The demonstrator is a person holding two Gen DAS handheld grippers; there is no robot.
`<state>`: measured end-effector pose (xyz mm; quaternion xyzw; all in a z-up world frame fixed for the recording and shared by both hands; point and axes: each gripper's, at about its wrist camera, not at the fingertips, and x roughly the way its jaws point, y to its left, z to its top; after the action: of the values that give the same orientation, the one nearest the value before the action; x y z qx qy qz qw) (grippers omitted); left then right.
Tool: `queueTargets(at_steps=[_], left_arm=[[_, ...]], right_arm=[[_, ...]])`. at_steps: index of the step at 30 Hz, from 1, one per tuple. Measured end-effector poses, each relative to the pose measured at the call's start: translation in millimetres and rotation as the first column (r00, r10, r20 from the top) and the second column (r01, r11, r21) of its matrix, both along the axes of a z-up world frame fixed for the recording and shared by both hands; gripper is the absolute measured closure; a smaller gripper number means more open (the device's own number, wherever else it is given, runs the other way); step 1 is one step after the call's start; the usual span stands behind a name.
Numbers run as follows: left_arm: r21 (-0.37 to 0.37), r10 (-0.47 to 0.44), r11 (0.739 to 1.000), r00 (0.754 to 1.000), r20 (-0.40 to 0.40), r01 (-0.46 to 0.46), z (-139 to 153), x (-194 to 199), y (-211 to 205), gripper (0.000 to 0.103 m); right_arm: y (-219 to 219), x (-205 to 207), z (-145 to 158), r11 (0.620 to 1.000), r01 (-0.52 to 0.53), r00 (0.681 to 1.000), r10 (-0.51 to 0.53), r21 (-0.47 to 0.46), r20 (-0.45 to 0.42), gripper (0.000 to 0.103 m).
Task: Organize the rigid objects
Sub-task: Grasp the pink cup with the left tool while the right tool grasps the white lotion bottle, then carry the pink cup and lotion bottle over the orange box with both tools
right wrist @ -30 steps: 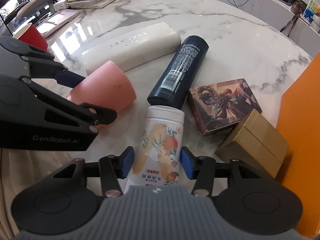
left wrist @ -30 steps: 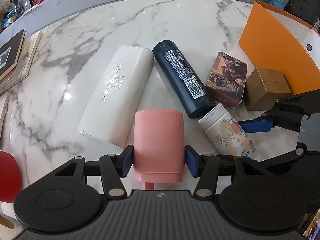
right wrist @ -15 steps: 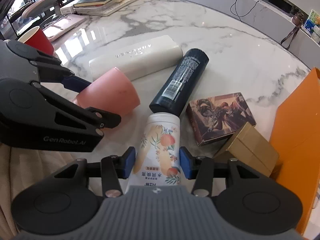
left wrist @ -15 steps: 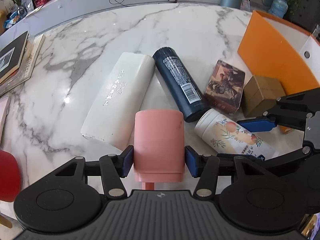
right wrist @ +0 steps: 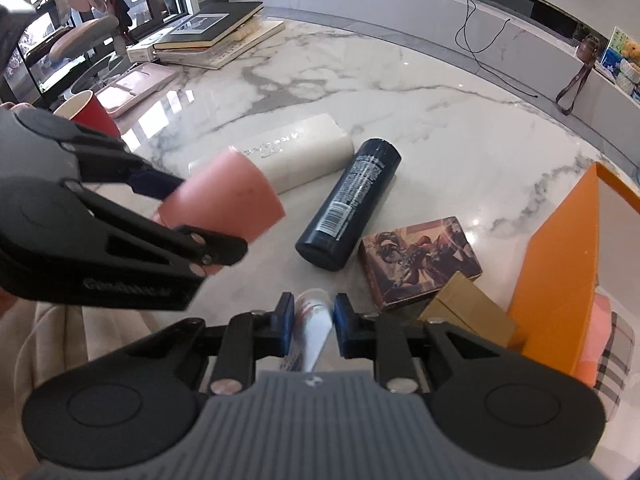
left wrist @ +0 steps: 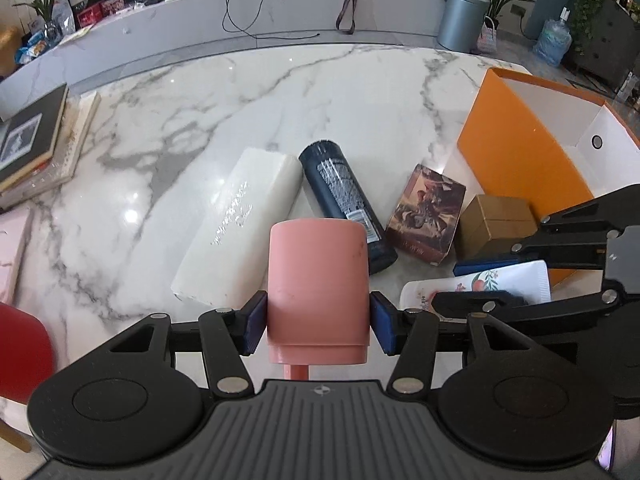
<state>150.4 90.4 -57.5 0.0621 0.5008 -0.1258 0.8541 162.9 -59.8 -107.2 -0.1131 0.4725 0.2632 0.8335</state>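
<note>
My left gripper [left wrist: 318,320] is shut on a pink cup [left wrist: 318,276], held clear of the marble table [left wrist: 280,100] with its closed end pointing away. In the right wrist view the pink cup [right wrist: 228,196] hangs at the left in the left gripper [right wrist: 192,216]. My right gripper [right wrist: 312,320] has its jaws drawn close together, pinching a white floral tube [right wrist: 314,320] that looks thin between the pads. From the left wrist view the floral tube [left wrist: 508,280] sits raised in the right gripper [left wrist: 464,285].
On the table lie a white case [left wrist: 240,232], a dark bottle [left wrist: 344,200], an illustrated box [left wrist: 428,212] and a brown carton [left wrist: 496,220]. An open orange box [left wrist: 516,152] stands at the right. Books [left wrist: 28,140] and a red cup [right wrist: 90,112] are at the left.
Both grippers have risen with what they hold. The right jaws have narrowed sharply on the floral tube, which has left the table beside the dark bottle.
</note>
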Motion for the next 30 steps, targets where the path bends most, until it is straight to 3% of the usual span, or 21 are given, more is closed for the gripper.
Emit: queueTargets(at_steps=[6,16,25,30], left_arm=[[0.009,-0.001,1.0,1.0,0.002,0.001,9,-7,-6,0.041],[0.024,0.008,1.0,0.997,0.071,-0.01,48,-12,-24,0.041],[-0.032,-0.082,0.996,0.987,0.14,0.087,82,-4,-93,0.041],[-0.067,-0.181,0.979,0.97,0.16,0.194,88,0,-146,0.041]], right_arm=[[-10,-3,9,0.999,0.018,1.0,-0.018,0.041,-0.003,0.083],[-34,-14,54,0.993,0.049,0.993,-0.06,0.109,0.098,0.084],[-113,-13,94,0.976,0.191,0.96,-0.208,0.108,0.186,0.084],[-170,-13,100,0.94,0.315,0.922,-0.336,0.129,0.194,0.084]])
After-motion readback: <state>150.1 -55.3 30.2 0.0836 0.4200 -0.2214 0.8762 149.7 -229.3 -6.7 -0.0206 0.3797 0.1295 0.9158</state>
